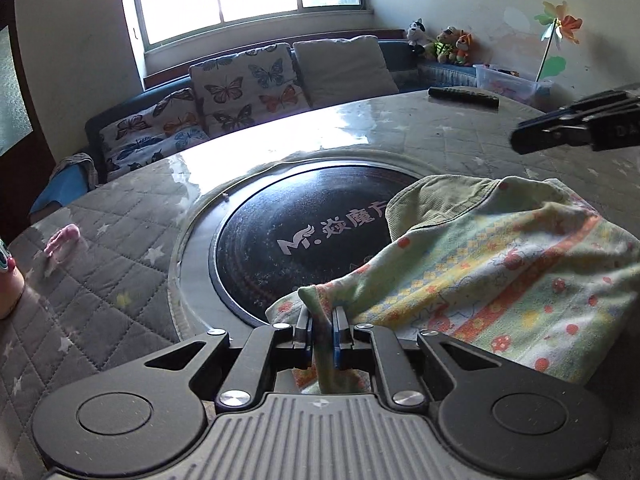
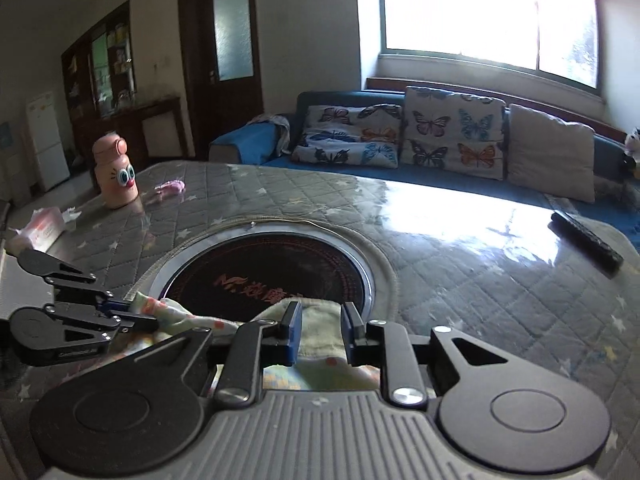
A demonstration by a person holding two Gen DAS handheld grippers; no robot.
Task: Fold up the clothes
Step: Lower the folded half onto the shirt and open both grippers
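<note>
Only just begun – left claw [image 1: 322,322] pinches the cloth [image 1: 500,264], right claw [image 2: 320,330] apart around it – still rumpled, unfolded

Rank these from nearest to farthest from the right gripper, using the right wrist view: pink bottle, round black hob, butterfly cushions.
From the right gripper:
1. Round black hob, just ahead.
2. Pink bottle, far left on the table.
3. Butterfly cushions, on the sofa beyond the table.

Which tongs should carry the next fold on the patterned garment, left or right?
Probably left. The left tongs are clamped on a bunched corner of the patterned garment, so they can pull it over. The right tongs stand open astride its edge, gripping nothing.
</note>
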